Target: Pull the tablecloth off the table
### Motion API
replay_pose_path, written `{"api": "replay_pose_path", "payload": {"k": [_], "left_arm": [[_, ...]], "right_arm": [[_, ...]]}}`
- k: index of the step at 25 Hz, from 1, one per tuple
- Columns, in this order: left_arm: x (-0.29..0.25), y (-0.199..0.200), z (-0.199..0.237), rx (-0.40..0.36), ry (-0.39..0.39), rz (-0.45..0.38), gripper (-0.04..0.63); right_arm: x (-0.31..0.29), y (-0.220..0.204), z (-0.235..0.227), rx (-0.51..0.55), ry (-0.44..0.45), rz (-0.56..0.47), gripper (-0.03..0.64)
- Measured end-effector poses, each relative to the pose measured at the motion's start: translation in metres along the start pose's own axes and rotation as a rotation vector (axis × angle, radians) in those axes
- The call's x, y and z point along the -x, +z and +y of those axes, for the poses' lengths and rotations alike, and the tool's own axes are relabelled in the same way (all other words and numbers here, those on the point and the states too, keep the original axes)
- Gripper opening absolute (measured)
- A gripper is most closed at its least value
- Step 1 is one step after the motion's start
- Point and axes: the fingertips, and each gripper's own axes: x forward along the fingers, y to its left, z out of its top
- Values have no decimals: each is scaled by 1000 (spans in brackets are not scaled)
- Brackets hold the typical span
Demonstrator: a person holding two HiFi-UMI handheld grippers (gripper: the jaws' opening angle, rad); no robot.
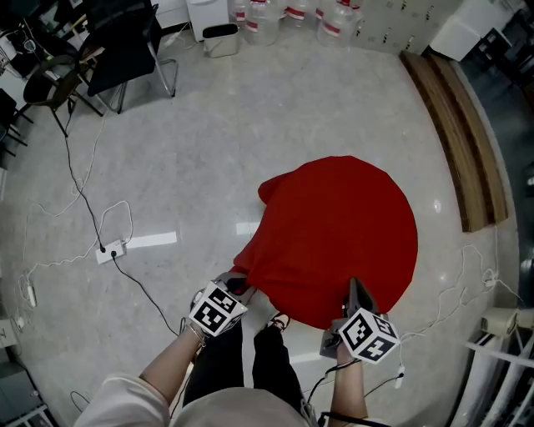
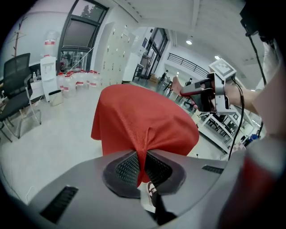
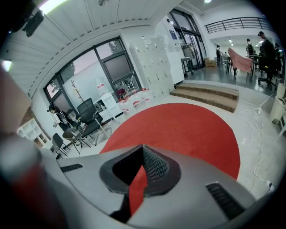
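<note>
At the near hem of the tablecloth [image 1: 342, 225], left gripper [image 2: 142, 159] and right gripper [image 3: 143, 156] are clamping it in closed jaws; pulling both back evenly is looking wisest.

Setting: open-plan office or lab hall, not domestic. Evidence:
- pale polished stone floor [image 1: 250, 117]
- black office chairs [image 1: 125, 50] at the far left
- a row of large water bottles [image 1: 275, 17] near a white water dispenser [image 2: 48, 67]
- a wall of white lockers [image 3: 156, 58]
- tall glazed window fronts [image 3: 105, 71]
- wide wooden steps [image 1: 463, 142] on the right
- a power strip [image 1: 110, 250] lying on the floor
- white shelving racks [image 2: 221, 129] further back
</note>
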Motion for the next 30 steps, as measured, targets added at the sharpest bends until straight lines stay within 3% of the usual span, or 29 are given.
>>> {"api": "replay_pose_path", "payload": {"k": [5, 18, 30], "left_arm": [[13, 16, -6, -38, 23, 2, 21], [43, 82, -25, -132, -1, -90, 21], [55, 128, -53, -182, -33, -139, 21]], "right_arm": [[8, -1, -7, -35, -8, 2, 25], [1, 8, -11, -13, -29, 75, 26], [-3, 22, -14, 87, 31, 113, 33]]}}
